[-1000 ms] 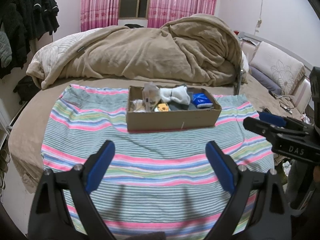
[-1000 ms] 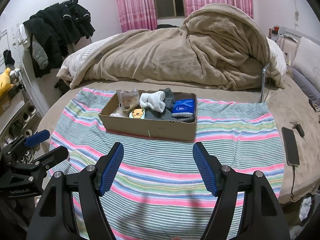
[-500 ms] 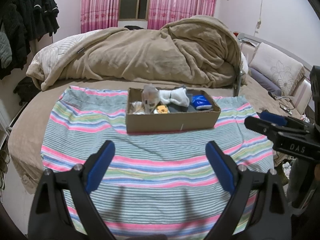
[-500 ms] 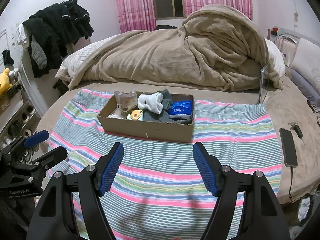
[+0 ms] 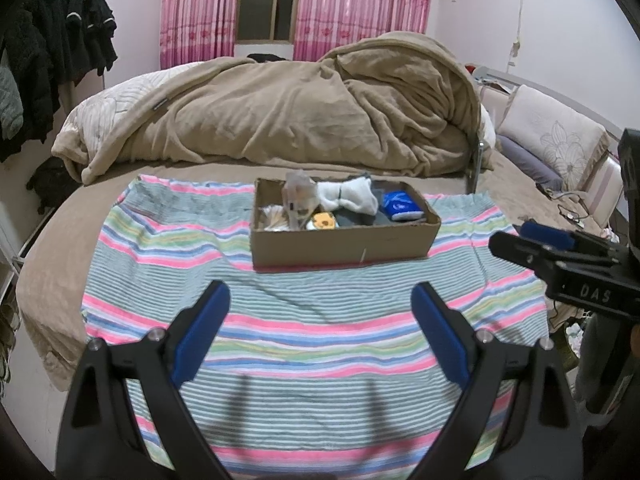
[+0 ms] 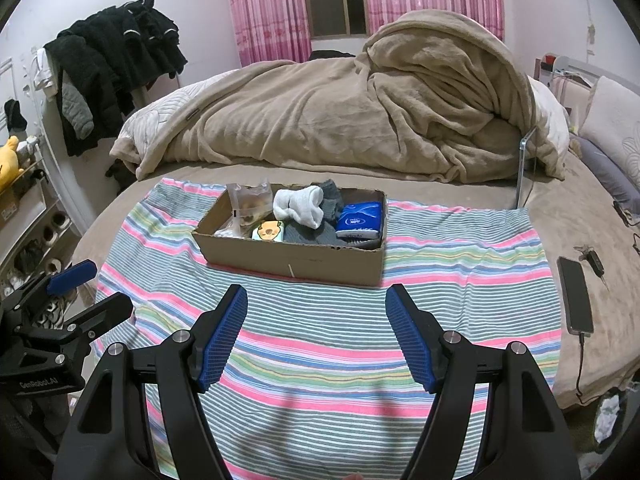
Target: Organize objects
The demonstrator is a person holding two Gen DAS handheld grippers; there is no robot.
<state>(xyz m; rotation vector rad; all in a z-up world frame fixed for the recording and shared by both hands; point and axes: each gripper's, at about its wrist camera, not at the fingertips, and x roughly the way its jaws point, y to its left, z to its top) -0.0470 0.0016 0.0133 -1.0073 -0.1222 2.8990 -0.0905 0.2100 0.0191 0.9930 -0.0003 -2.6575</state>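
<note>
Round bed, striped cloth, one open box.

Pink-and-green striped cloth (image 5: 304,344) covers the bed; on it sits a brown cardboard box (image 6: 296,258) holding rolled white socks (image 6: 299,203), a blue tissue pack (image 6: 358,221) and a clear plastic bag (image 6: 250,204). Left hand-held gripper (image 5: 320,308) and right hand-held gripper (image 6: 316,310) hover near the box, both spread wide and empty.

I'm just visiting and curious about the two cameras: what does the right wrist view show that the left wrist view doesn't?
Only the right wrist view shows a phone lying on the bed and a yellow plush toy on a shelf. Only the left wrist view shows a floral pillow. Both show the cardboard box of small items on the striped cloth, and both open grippers, left and right.
</note>
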